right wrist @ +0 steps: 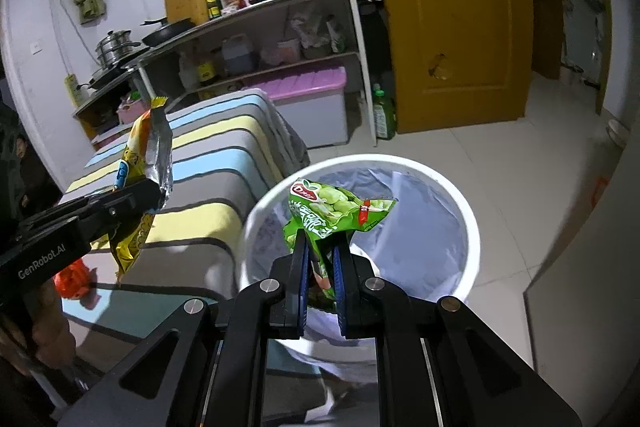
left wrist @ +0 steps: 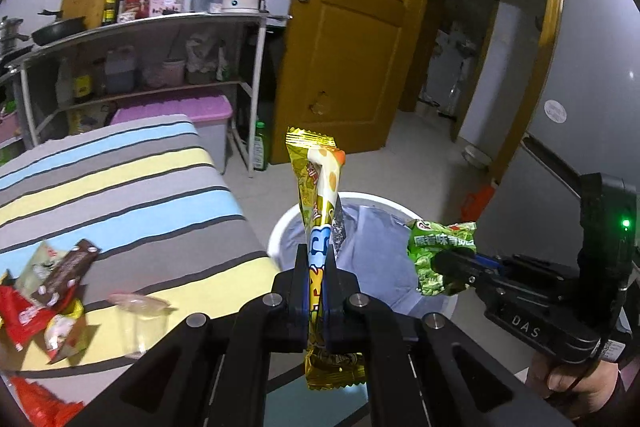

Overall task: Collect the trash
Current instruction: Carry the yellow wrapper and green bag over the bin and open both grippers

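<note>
My left gripper (left wrist: 317,259) is shut on a long yellow snack wrapper (left wrist: 318,187), held upright near the left rim of a white trash bin (left wrist: 276,231) with a bluish liner. My right gripper (right wrist: 320,247) is shut on a crumpled green snack bag (right wrist: 336,211), held over the bin's (right wrist: 472,227) open mouth. The right gripper (left wrist: 452,267) with the green bag (left wrist: 440,251) shows at right in the left wrist view. The left gripper (right wrist: 154,193) with the yellow wrapper (right wrist: 136,163) shows at left in the right wrist view. More wrappers (left wrist: 44,291) lie on the striped table (left wrist: 140,195).
A clear plastic cup (left wrist: 138,315) lies on the table near its front edge. A red wrapper (right wrist: 74,277) lies on the table at left. A metal shelf rack (left wrist: 160,39) with kitchenware stands behind, a purple-lidded bin (left wrist: 192,115) under it. A green bottle (right wrist: 384,115) and a yellow door (left wrist: 360,27) are beyond.
</note>
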A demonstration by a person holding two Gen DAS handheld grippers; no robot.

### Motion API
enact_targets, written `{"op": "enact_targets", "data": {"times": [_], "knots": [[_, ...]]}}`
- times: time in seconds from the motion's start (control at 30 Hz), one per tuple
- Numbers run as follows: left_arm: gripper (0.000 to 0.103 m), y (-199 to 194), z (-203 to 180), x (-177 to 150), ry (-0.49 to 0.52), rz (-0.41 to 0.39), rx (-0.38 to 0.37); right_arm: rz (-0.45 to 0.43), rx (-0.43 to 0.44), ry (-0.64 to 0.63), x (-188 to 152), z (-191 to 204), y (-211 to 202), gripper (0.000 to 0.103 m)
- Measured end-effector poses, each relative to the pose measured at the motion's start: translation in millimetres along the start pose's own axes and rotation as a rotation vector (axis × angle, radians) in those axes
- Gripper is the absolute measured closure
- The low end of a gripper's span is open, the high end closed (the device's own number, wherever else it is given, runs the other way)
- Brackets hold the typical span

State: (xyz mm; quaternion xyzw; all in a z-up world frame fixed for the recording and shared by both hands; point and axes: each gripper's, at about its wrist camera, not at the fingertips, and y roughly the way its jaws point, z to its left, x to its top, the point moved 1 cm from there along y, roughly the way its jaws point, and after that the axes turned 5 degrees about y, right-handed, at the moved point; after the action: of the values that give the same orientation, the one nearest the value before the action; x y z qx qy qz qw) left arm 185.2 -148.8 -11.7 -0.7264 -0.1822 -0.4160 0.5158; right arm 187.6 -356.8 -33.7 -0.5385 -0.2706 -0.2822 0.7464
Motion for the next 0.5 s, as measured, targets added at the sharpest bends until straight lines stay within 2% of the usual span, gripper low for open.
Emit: {"op": "enact_targets", "data": {"times": [0.17,0.23,0.3,0.33,0.37,0.5], "knots": [[0.098,20,-7,2,0.013,0.014,-0.026,0.011,-0.021,0.022,0,-11,8,0.091],[0.095,26,-8,2,0.014,0.02,-0.035,0.014,-0.03,0.027,0,-14,11,0.09],[0.09,32,-7,3,0.013,0.028,-0.045,0.013,-0.039,0.032,-1,-17,12,0.08],[0.085,33,-8,1,0.01,0.031,-0.048,0.013,-0.042,0.037,-2,-18,13,0.07],[0.081,35,-8,1,0.006,0.034,-0.053,0.013,-0.043,0.041,-3,-20,14,0.065],[0.076,38,-7,1,0.0,0.038,-0.053,0.015,-0.049,0.051,-5,-24,14,0.065]]}}
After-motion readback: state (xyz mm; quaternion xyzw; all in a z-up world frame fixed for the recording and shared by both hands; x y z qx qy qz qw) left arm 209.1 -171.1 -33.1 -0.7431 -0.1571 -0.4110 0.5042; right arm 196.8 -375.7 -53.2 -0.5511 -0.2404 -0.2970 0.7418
